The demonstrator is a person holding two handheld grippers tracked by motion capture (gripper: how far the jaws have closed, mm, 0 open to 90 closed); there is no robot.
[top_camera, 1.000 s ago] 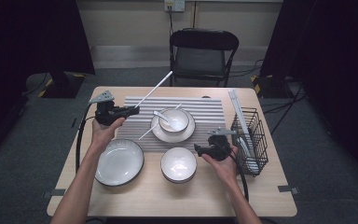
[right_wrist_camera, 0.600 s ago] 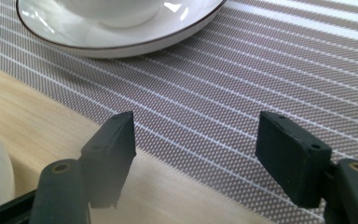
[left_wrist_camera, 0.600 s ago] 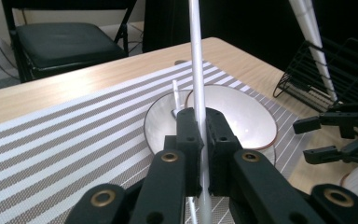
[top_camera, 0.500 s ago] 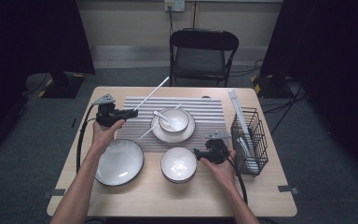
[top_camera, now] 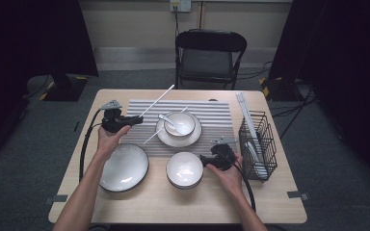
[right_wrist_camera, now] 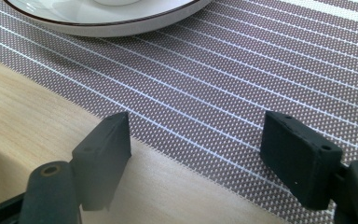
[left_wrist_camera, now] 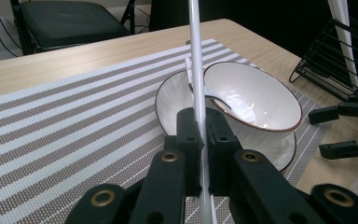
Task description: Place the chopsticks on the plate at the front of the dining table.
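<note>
Chopstick sits clamped near one end in the left tool, angled toward one o'clock over the striped mat at nine o'clock of the plate bearing a bowl and spoon; that end grip likely keeps the long tip free to be laid down. A second chopstick lies on the mat. Right tool, its jaws having just been opening with nothing between them, hovers low at three o'clock of the small bowl, seemingly ready to grasp.
</note>
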